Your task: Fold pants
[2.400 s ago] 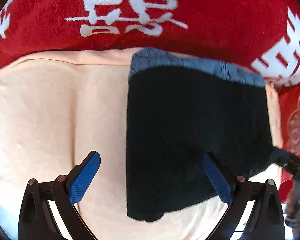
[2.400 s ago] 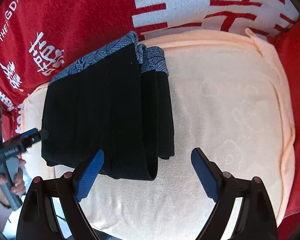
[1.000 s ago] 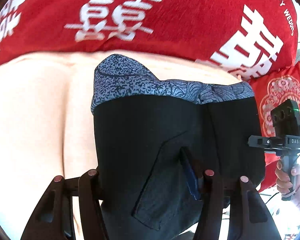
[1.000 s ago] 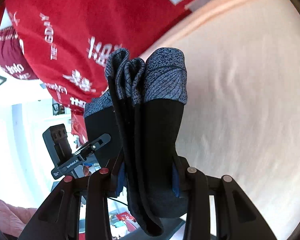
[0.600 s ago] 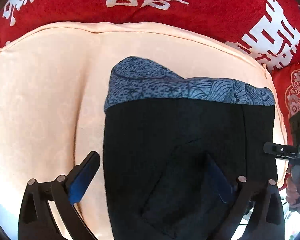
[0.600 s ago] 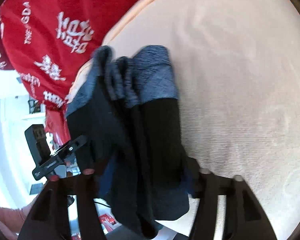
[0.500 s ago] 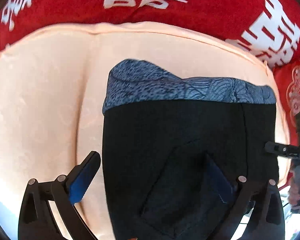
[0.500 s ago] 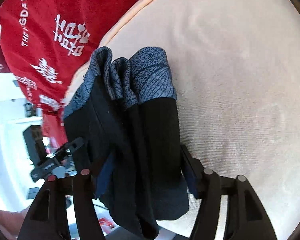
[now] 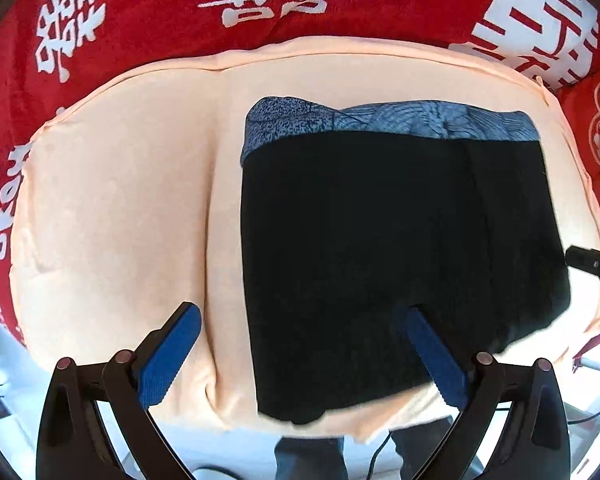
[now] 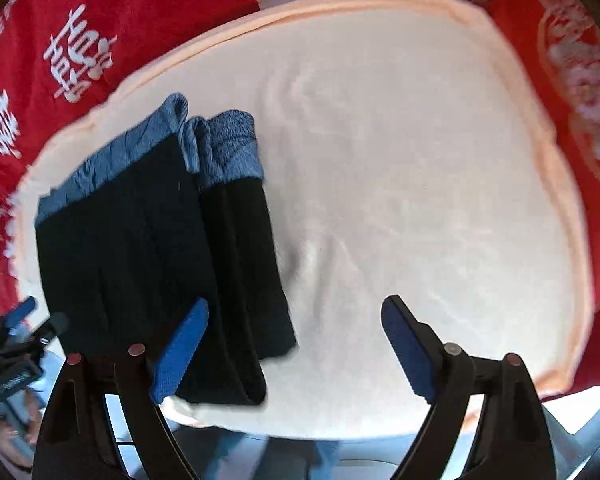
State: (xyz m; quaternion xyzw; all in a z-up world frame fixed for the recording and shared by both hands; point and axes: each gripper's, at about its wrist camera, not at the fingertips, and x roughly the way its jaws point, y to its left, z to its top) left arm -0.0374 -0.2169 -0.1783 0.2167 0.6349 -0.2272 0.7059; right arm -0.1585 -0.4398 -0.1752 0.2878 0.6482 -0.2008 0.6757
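- Blue ribbed pads line my left tongs, which stand spread wide and point down with nothing pinched; the right-hand pad hangs over the near part of the garment, the left-hand one over bare cushion.
- Between those pads and beyond them lie the folded black pants with a blue-grey patterned waistband, flat on the right half of the cushion, waistband on the far side.
- On my right tongs the jaws are opening, with nothing caught between them: the left pad floats above the near corner of the folded stack, the right pad above plain cushion.
- From this wrist the pants sit on the left part of the cushion, several layers showing at the waistband end and along the right-hand edge.
- I see the other tool's dark body at the right edge of the left wrist view and at the lower left of the right wrist view, just beside the pants.
- Under everything is the pale peach padded cushion, with a soft crease running near to far left of the pants.
- Farthest out, a red plush blanket with white characters wraps around the cushion's far and side edges.
- Below the cushion's near edge, blue trouser legs of a person show, somewhat blurred.
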